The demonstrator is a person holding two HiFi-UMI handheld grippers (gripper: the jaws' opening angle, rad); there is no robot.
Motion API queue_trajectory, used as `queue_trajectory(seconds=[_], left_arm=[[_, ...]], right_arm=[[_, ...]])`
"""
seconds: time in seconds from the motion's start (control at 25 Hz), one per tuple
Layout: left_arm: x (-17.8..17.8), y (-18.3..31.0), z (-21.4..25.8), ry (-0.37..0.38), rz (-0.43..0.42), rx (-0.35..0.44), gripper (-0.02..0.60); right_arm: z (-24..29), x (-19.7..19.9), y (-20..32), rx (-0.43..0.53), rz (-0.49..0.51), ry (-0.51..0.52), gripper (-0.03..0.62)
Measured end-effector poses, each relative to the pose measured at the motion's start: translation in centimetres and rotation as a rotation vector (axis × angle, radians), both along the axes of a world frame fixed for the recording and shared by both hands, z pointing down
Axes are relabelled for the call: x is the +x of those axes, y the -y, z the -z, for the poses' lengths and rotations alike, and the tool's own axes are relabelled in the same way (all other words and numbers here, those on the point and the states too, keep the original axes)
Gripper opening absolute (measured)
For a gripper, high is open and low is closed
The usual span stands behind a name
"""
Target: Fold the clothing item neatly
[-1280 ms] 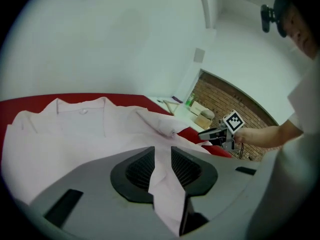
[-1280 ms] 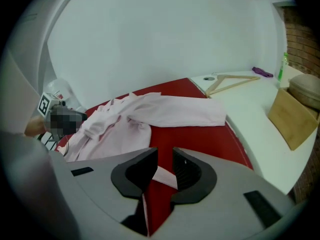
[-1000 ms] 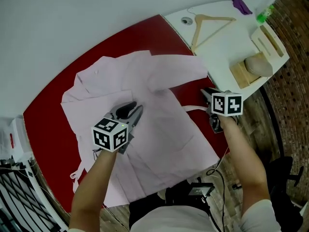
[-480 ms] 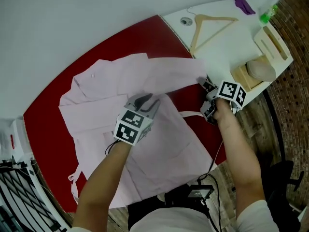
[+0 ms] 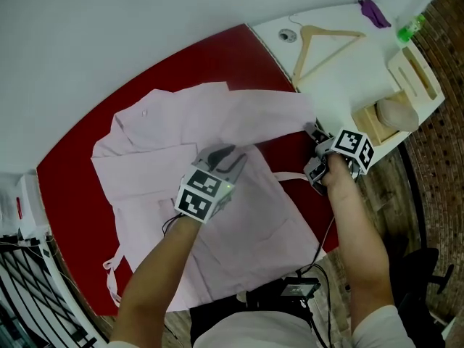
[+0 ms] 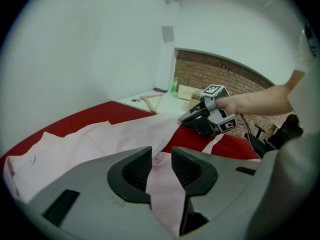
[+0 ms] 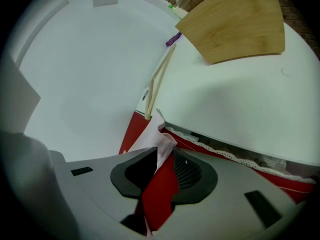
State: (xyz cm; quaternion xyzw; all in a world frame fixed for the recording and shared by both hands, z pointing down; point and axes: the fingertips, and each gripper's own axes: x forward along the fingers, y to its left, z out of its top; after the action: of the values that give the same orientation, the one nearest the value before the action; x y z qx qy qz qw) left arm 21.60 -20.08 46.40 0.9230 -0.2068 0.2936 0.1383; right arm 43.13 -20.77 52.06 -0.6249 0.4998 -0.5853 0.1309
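Note:
A pale pink shirt (image 5: pixel 145 165) lies spread on the red table (image 5: pixel 80 151). One sleeve (image 5: pixel 275 111) stretches right toward the white table. My left gripper (image 5: pixel 230 156) sits on the shirt's middle, below where that sleeve starts. In the left gripper view its jaws (image 6: pixel 160 154) are shut on a raised fold of the pink cloth. My right gripper (image 5: pixel 316 133) is at the sleeve's end by the red table's right edge. In the right gripper view the cuff (image 7: pixel 161 141) stands pinched between the tips of the right gripper (image 7: pixel 164 153), whose jaws have just been opening slightly.
The white table (image 5: pixel 341 71) at right carries a wooden hanger (image 5: pixel 319 40), wooden blocks (image 5: pixel 417 67), a beige rounded thing (image 5: pixel 397 113), a purple scrap (image 5: pixel 373 9) and a green bottle (image 5: pixel 409 27). A pink tie strip (image 5: pixel 290 177) and a black device (image 5: pixel 293 290) are near the front edge.
My left gripper slid right across the shirt and rolled. The right gripper moved up to the sleeve's end, rolled over, and now has the cuff between its jaws.

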Motion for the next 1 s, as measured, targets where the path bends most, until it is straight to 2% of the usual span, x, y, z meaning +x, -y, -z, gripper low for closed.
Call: queue_trajectory(seconds=[0.24, 0.36, 0.48, 0.68, 0.76, 0.8, 1.0], left_arm=[[-0.1, -0.5, 0.4, -0.025, -0.013, -0.019, 0.101], [-0.2, -0.6, 1.0, -0.052, -0.003, -0.034, 0.101], [-0.2, -0.4, 1.6, -0.078, 0.012, -0.053, 0.101], [-0.3, -0.2, 2.2, -0.096, 0.024, -0.063, 0.101], [-0.2, -0.3, 2.3, -0.099, 0.024, -0.067, 0.101], [-0.2, -0.4, 2.3, -0.099, 0.024, -0.070, 0.101], [0.0, -0.9, 2.5, -0.106, 0.021, -0.081, 0.101]], right_arm=[[-0.4, 0.1, 1.5, -0.006, -0.041, 0.017, 0.077], [-0.7, 0.5, 1.6, -0.016, -0.060, 0.013, 0.033], [-0.6, 0.7, 1.5, -0.005, -0.054, -0.018, 0.015], [-0.2, 0.6, 0.9, 0.015, -0.052, -0.005, 0.020], [0.0, 0.7, 0.4, 0.012, -0.052, -0.016, 0.044], [0.0, 0.8, 0.2, 0.008, -0.052, -0.028, 0.091], [0.0, 0.5, 1.5, -0.028, -0.053, -0.071, 0.124]])
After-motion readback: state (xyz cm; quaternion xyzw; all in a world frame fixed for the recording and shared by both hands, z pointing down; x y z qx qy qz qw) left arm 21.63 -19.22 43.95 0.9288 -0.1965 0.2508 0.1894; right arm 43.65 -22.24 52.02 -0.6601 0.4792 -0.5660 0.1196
